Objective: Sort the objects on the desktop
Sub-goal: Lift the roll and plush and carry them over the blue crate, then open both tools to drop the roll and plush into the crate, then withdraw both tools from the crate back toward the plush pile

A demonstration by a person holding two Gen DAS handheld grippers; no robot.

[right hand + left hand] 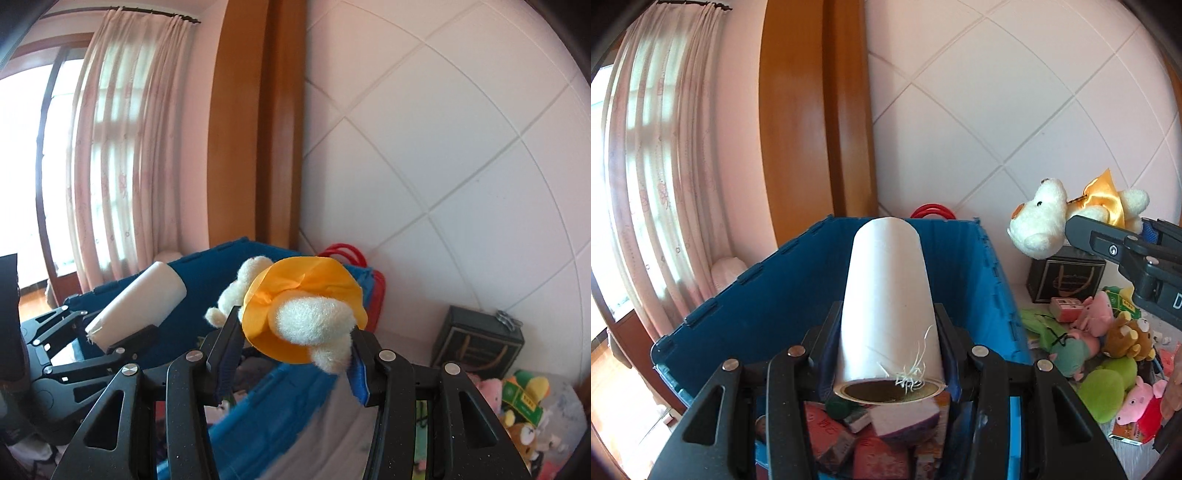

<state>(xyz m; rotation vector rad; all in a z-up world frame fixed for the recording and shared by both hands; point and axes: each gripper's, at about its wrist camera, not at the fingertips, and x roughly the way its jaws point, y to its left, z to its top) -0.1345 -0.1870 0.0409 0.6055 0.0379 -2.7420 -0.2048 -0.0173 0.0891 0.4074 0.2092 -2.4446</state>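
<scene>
Progress is partial, judging by how things lie. The blue bin [768,306] already holds packets and small boxes [871,439] at its bottom, so some sorting appears done. The left gripper [888,332] is clamped on a white paper roll [888,295], which hangs above the open bin. The right gripper [291,339] is clamped on a white plush dog [314,325] with a yellow ribbon [295,284], held just to the right of the bin near its rim. Neither item is in the bin yet. A heap of plush toys [1108,354] and small cartons remains on the table [332,435] to the right of the bin, beside a black box [1063,277]. Behind stand a white tiled wall [1015,110], a wooden frame [812,110] and a curtained window [661,147]; daylight is bright.
</scene>
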